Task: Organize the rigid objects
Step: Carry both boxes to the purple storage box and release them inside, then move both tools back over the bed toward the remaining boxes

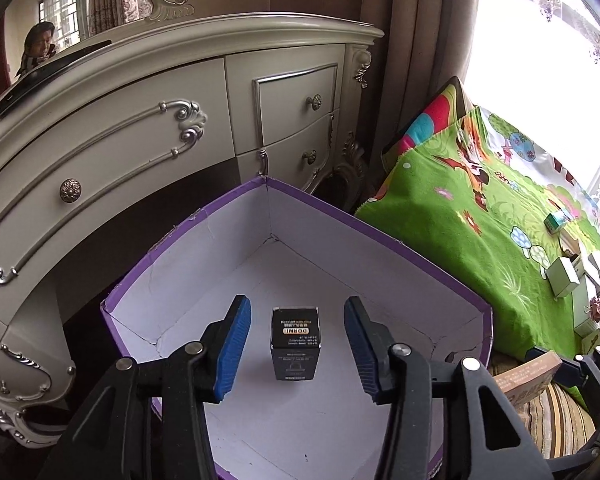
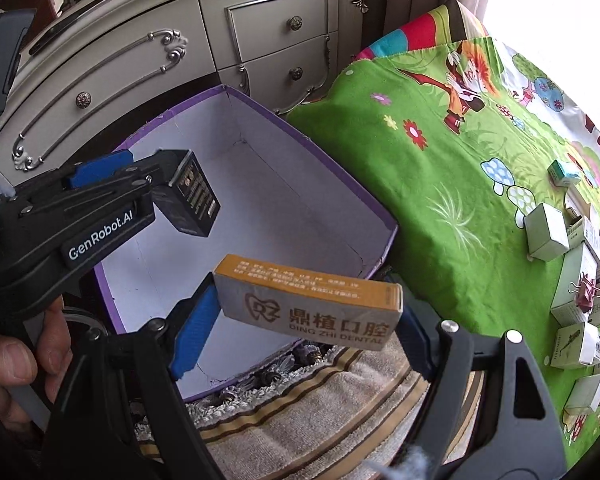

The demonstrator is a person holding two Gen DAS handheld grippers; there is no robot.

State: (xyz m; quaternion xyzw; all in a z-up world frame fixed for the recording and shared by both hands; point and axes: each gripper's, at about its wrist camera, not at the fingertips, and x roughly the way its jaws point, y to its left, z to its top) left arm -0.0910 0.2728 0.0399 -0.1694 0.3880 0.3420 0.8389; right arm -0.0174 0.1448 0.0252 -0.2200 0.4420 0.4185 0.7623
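Note:
A purple storage box (image 1: 340,208) with a white inside sits open in front of the dresser. A small black carton (image 1: 295,344) is between my left gripper's (image 1: 296,314) blue pads (image 1: 232,348), with a gap on either side; the jaws are open. In the right wrist view this black carton (image 2: 194,200) is tilted just beyond the left gripper (image 2: 156,176), over the purple box (image 2: 300,136). My right gripper (image 2: 304,324) is shut on a flat orange-and-grey dental carton (image 2: 308,304), held crosswise above the purple box's near edge.
A cream dresser (image 1: 140,120) stands behind the box. A green cartoon blanket (image 2: 420,168) to the right carries several small cartons (image 2: 548,232) and a binder clip (image 2: 586,288). A striped towel (image 2: 300,420) lies below. A person's hand (image 2: 16,364) grips the left handle.

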